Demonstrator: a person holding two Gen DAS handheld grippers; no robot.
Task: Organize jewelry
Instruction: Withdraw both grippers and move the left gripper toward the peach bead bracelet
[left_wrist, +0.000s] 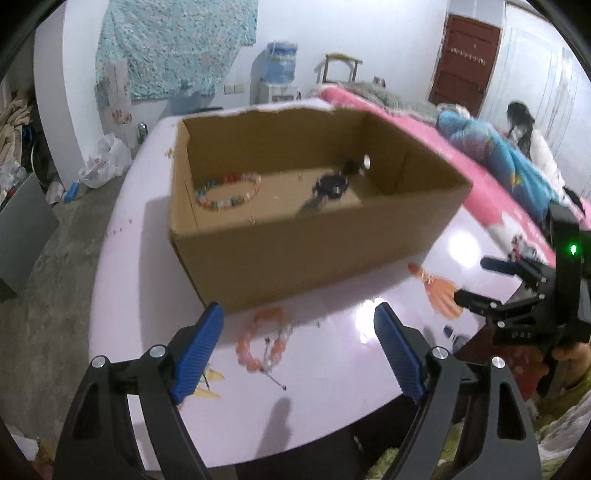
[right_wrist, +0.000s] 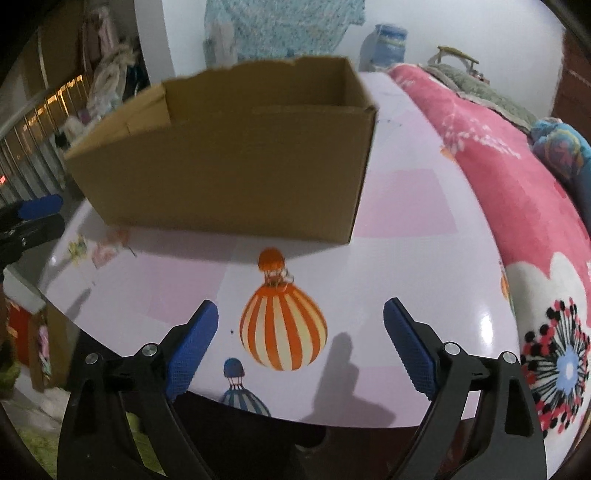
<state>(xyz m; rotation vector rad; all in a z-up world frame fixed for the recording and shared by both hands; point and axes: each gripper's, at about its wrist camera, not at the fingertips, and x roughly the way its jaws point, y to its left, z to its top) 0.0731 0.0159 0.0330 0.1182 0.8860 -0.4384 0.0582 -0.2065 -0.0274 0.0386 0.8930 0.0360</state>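
Both tools are hanging above the tabletop (left_wrist: 332, 387) with nothing between their jaws: the left gripper (left_wrist: 299, 350) is standing with its jaws spread wide, and the right gripper (right_wrist: 301, 347) is doing likewise over a printed balloon pattern. A cardboard box (left_wrist: 314, 258) is sitting on the tabletop and is already holding a multicoloured bead bracelet (left_wrist: 229, 192) at its left end and a dark watch-like piece (left_wrist: 328, 186) near the middle. A pink-orange bead bracelet (left_wrist: 262, 343) is lying outside the box, just in front of its near wall and between the left jaws' line of approach; a thin pin or clasp appears to be trailing from it, though blur is preventing certainty. A small ring-like piece (right_wrist: 275, 280) is resting in front of the box in the right view. The main risks are judged as follows: the glossy surface is likely allowing beads to slide away as the jaws close; a loose strand is liable to sag and slip from a pinch on one bead; the jaws are at risk of bumping the light box and shifting it; the small ring is easily being missed against the printed pattern.
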